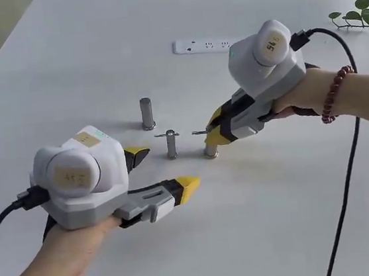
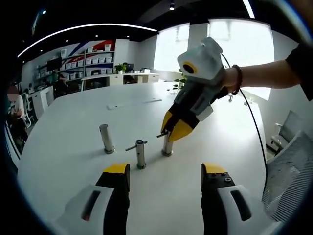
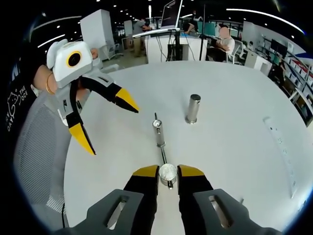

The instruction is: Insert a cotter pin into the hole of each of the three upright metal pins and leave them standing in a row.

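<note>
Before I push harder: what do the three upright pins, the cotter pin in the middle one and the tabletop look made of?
The upright pins look like steel: silvery, polished, with bright highlights on the round sides. The cotter pin looks like thin metal rod or wire with the same grey gleam, but it is too small to say more. The tabletop is smooth white with a low sheen, perhaps laminate.

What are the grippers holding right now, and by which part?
Left gripper holds nothing, jaws open. Right gripper clamps the top end of the upright silver metal pin, where a thin cotter pin pokes out.
</note>
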